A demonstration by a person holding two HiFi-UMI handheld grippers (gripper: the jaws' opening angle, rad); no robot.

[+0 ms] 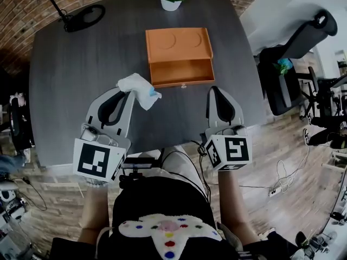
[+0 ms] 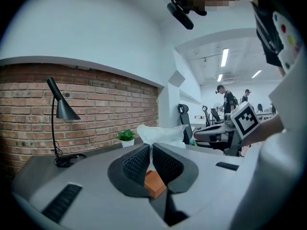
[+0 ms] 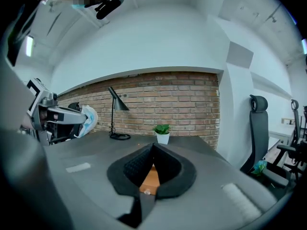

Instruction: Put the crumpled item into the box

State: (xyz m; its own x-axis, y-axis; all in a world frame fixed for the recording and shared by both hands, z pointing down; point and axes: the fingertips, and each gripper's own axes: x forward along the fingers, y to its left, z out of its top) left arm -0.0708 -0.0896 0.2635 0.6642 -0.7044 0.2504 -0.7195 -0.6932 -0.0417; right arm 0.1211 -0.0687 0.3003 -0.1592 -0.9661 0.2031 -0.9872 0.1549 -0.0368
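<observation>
A crumpled white tissue (image 1: pixel 140 90) is seen pinched at the tips of the left hand-held gripper (image 1: pixel 130 94), near the orange box (image 1: pixel 179 56), the right hand-held gripper (image 1: pixel 214 91) closed on nothing.

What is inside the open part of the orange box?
The orange box shows a bare open compartment, nothing in it. The part beneath its top panel is covered. The crumpled item is pinched in the left claw.
</observation>
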